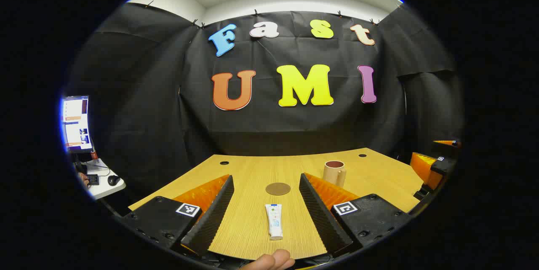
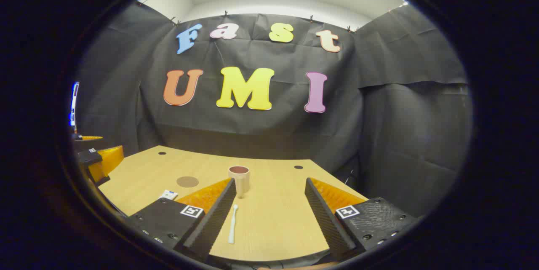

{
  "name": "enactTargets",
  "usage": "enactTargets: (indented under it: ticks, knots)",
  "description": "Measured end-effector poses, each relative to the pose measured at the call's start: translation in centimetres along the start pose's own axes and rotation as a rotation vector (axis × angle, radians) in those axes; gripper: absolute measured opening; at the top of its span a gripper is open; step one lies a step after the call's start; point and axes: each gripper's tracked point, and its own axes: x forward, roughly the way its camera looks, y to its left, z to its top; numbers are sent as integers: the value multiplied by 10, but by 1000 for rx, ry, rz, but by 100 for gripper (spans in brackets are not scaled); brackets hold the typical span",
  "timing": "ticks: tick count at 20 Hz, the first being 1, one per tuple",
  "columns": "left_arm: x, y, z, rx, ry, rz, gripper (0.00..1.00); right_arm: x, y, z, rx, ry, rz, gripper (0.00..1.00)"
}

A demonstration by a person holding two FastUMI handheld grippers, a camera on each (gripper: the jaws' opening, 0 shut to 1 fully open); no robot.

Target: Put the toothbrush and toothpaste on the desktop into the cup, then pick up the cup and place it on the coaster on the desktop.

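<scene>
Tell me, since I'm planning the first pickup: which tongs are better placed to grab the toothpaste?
Left. The toothpaste lies flat between the open left tongs, ahead of their camera. The right tongs frame the toothbrush instead, with the toothpaste off beside them.

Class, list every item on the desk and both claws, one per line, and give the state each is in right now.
Toothpaste: lying flat on the desk, between the left claw's fingers, untouched.
Toothbrush: lying flat, not gripped.
Cup: upright, empty, off the coaster.
Coaster: flat, bare.
Left claw: open.
Right claw: open.
</scene>
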Motion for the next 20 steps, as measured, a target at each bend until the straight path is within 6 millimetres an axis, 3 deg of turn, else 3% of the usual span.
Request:
enactTargets:
  ticks: [10, 16, 20]
  knots:
    - [-3, -14, -6, -48, 22, -42, 99, -1, 10, 0, 26, -1, 53, 97]
    - [1, -3, -13, -38, 34, 2, 99, -1, 20, 0, 16, -13, 84, 98]
    - [6, 1, -21, -39, 54, 19, 99, 8, 14, -10, 17, 5, 78, 98]
